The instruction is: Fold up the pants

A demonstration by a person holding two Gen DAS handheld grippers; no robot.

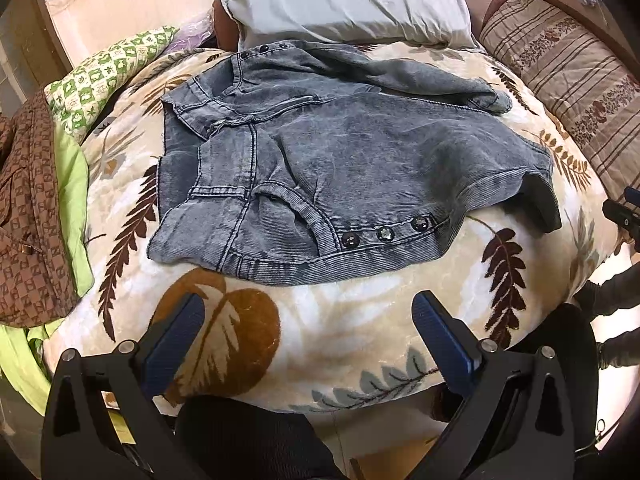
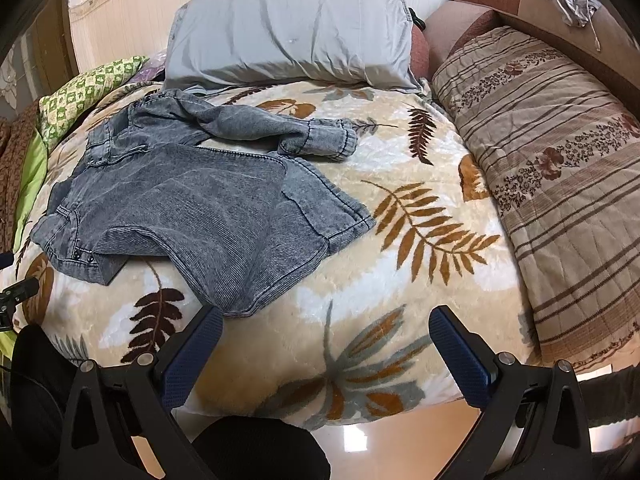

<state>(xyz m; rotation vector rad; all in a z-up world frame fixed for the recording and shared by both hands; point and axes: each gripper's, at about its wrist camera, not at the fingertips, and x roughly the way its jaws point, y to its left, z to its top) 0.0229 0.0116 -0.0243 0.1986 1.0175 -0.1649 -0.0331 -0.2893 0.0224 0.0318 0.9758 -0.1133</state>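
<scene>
**Grey pants lie rumpled on the bed, both grippers free**

The pants [image 1: 340,160] sprawl on the leaf-print blanket [image 2: 400,288] — one leg bunched toward the far pillow [image 2: 288,28]. The left gripper [image 1: 308,316] and right gripper [image 2: 326,332] hover at the near edge, jaws spread wide, grasping nothing.

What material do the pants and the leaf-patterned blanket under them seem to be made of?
Pants: probably acid-washed grey denim, matte, with fine ribbing, stitched seams and metal-looking studs.
Leaf-patterned blanket: seemingly plush fleece; soft sheen and short fuzzy pile.
</scene>
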